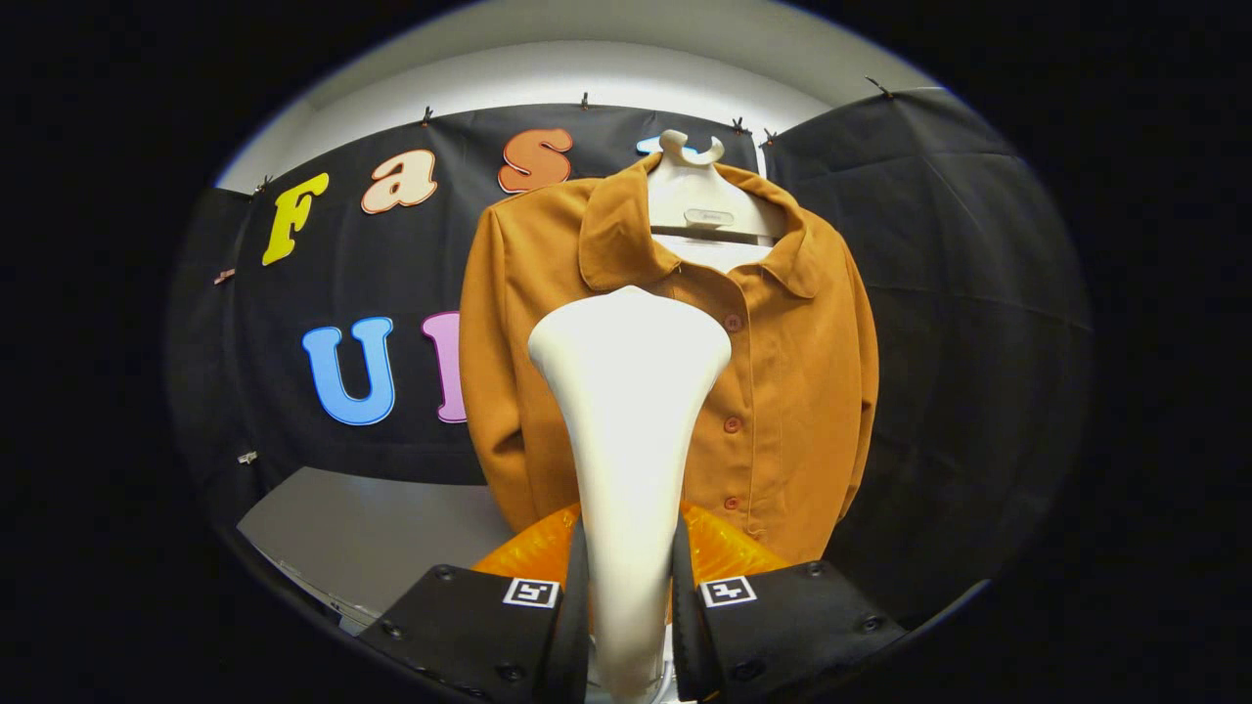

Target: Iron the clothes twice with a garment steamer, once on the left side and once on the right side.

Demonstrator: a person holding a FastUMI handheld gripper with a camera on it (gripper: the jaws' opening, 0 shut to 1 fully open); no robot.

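A mustard-brown buttoned shirt (782,391) hangs on a white hanger (699,196) against the booth's black wall, straight ahead of me. My gripper (631,596) is shut on the white handle of the garment steamer (631,391), which rises between the fingers. The steamer's broad head stands in front of the shirt's upper left chest, just left of the button row. Whether the head touches the cloth I cannot tell. The steamer covers the middle of the shirt's left half.
A translucent orange part (719,548) shows just behind the fingers at the steamer's base. A grey panel (362,528) lies low to the left of the shirt. Black cloth walls close the booth behind and to the right.
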